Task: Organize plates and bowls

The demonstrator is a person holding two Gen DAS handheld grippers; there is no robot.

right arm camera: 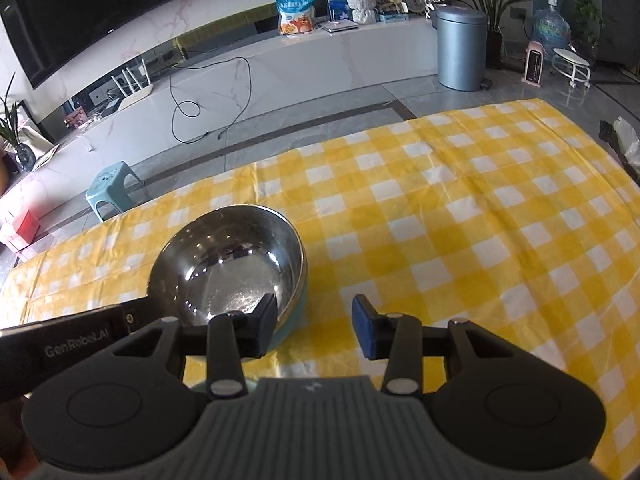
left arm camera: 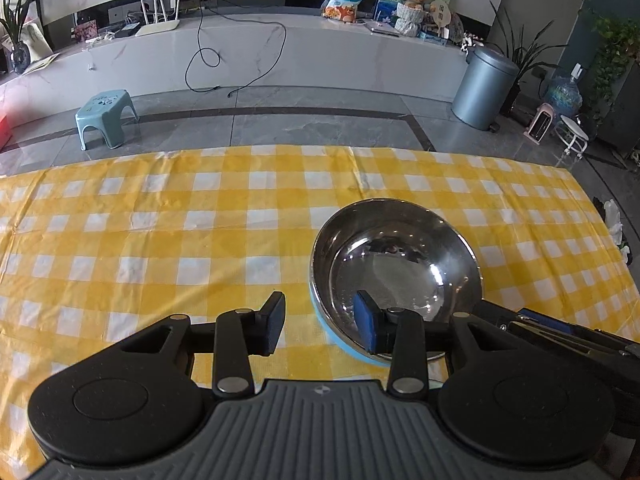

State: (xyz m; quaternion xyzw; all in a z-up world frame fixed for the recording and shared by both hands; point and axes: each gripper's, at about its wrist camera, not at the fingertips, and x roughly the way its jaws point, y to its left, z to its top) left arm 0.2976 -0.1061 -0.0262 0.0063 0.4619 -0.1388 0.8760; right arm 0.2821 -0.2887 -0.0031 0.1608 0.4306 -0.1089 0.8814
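A: Nearest first: what are the 2 grippers doing?

B: Both are spread and pinch nothing. The left gripper [left arm camera: 320,326] straddles the near rim of the steel bowl [left arm camera: 400,256], 1 pad over the inside and 1 outside. The right gripper [right arm camera: 314,326] straddles the same bowl [right arm camera: 236,264] from the other side.

A: Where does the bowl sit?

B: Upright on the yellow checked cloth [left arm camera: 160,232], apparently nested in a pale blue dish [left arm camera: 344,340] whose edge peeks out underneath. I can see no other plate.

A: How should the grip go?

B: I'd judge: close 1 gripper squarely on the rim wall, deep enough that polished steel won't slip, and lift straight so the blue dish underneath isn't dragged.

A: Further off?

B: Bare cloth, then floor with a blue stool [left arm camera: 106,118] and a grey bin [left arm camera: 484,88].
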